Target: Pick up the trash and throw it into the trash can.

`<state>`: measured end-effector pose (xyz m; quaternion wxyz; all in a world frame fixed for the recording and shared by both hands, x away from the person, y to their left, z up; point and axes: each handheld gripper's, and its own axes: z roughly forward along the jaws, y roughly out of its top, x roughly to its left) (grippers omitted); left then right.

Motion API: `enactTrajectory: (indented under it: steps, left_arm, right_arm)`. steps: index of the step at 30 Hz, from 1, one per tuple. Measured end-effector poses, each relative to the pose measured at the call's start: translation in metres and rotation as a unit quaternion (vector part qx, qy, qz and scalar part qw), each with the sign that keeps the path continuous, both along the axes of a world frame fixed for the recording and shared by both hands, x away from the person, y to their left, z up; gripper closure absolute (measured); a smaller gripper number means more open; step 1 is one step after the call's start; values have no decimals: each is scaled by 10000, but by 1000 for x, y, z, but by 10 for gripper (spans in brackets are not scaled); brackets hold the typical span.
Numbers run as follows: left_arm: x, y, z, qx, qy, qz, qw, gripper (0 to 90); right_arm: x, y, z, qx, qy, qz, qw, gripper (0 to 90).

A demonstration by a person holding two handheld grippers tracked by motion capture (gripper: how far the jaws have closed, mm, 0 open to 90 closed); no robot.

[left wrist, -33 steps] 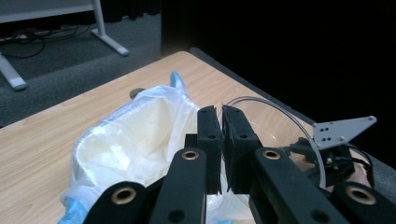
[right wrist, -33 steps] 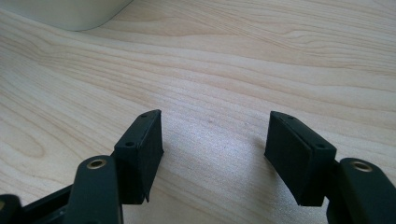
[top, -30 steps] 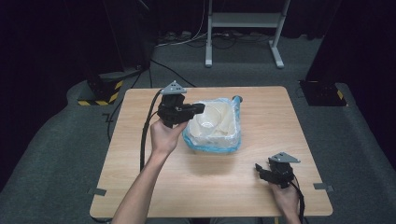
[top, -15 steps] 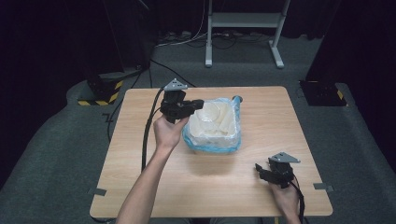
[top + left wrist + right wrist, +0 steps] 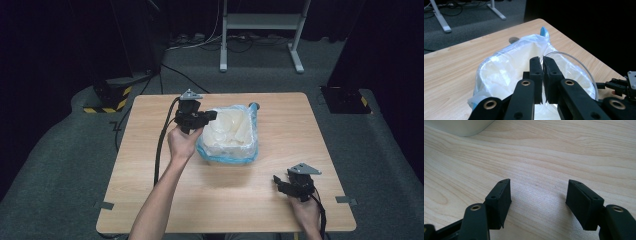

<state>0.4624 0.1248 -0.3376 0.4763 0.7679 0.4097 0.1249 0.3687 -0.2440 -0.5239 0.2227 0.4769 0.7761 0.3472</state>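
A white bin (image 5: 227, 152) lined with a clear, blue-edged plastic bag (image 5: 496, 72) stands in the middle of the wooden table (image 5: 150, 165). My left gripper (image 5: 209, 116) hovers at the bin's left rim, shut on the thin edge of a clear round plastic lid (image 5: 584, 68) that hangs over the bin's inside. More whitish clear pieces lie in the bin. Near the front right of the table my right gripper (image 5: 279, 183) rests low, open, with bare wood between its pads (image 5: 499, 197).
A blue tab of the bag (image 5: 254, 106) sticks out at the bin's far corner. The bin's base (image 5: 461, 126) lies just beyond the right gripper. A white metal stand (image 5: 260, 25) and cables sit on the floor behind the table.
My left hand has sunk and shifted toward the bin, carrying the clear lid down into the bag's opening. The right hand has stayed put.
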Motion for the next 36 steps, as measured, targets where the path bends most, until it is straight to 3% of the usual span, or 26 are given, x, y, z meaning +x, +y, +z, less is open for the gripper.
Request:
enactTrajectory:
  steps: [12,18,24,30,36]
  left_arm:
    - [6,-3,-16,56,141,20,9999,850]
    - [5,-4,-20,73,183,46,9998,776]
    - [0,-3,-22,151,151,88,9997,670]
    - [-10,1,-24,253,60,121,9996,626]
    - [-18,6,-24,214,-4,153,9997,613]
  right_arm:
    - [0,0,0,0,-1,0,10000,360]
    - [0,0,0,0,-1,0,10000,360]
    - [0,0,0,3,-1,-3,10000,360]
    - [0,0,0,6,-1,-3,10000,360]
    - [0,0,0,1,-2,0,10000,360]
